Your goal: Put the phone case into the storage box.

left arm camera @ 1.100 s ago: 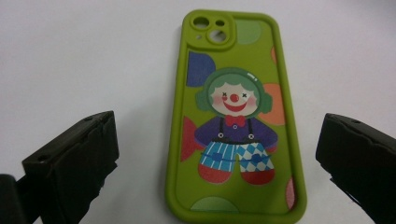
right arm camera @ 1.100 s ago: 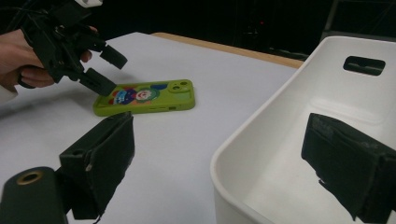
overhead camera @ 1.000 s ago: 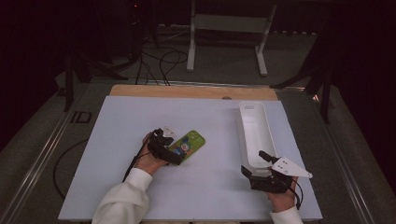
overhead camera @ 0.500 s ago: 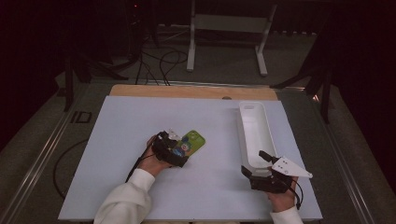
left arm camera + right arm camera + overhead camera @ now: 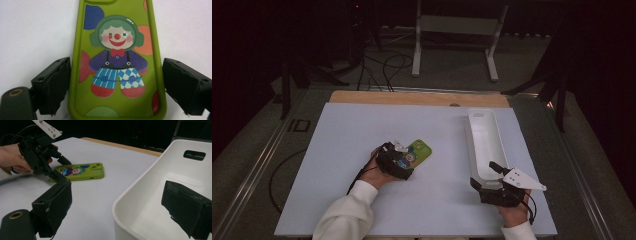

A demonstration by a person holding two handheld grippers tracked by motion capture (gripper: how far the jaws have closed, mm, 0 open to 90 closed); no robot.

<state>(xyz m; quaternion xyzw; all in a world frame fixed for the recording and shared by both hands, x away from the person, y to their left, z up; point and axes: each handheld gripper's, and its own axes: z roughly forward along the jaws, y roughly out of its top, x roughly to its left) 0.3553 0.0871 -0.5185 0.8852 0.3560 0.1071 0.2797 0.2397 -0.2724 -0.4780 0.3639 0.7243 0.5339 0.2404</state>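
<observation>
the green phone case (image 5: 117, 62) lies flat, clown print up, near the middle of the white worktop (image 5: 362, 130). its long axis runs slantwise, camera end toward the far right corner, bottom end toward the near left. the left tool (image 5: 404, 161) straddles that bottom end; its jaws have just been closing, not yet pressing the sides. the right tool (image 5: 484, 176) is spread at the white tray (image 5: 472, 131), near the right edge.
</observation>
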